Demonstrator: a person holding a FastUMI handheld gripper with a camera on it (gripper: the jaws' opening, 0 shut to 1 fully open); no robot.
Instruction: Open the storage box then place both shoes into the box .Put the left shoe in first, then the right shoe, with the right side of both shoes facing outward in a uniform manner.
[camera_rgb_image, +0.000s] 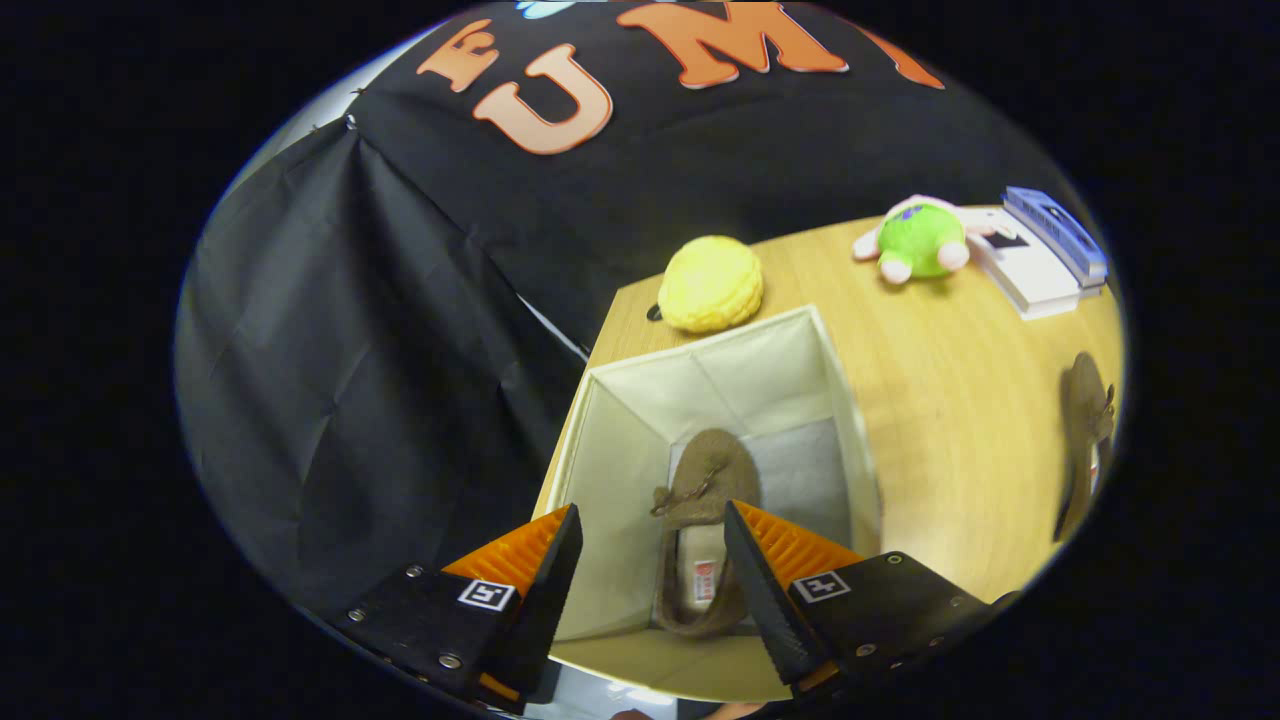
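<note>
An open cream fabric storage box (800, 345) stands on the wooden table, seen from above. One brown shoe (705, 485) lies on the box floor, toe pointing away from me, its opening near my fingers. My gripper (650, 540) hovers open over the near part of the box, fingers apart with nothing between them; the shoe sits below and just beyond the gap. The second brown shoe (1085, 420) lies on the table to the right of the box.
A yellow round plush (711, 283) sits just behind the box. A green and pink plush toy (920, 240) and a white and blue device (1050, 255) lie at the table's far right. Black cloth hangs left of the table (940, 430).
</note>
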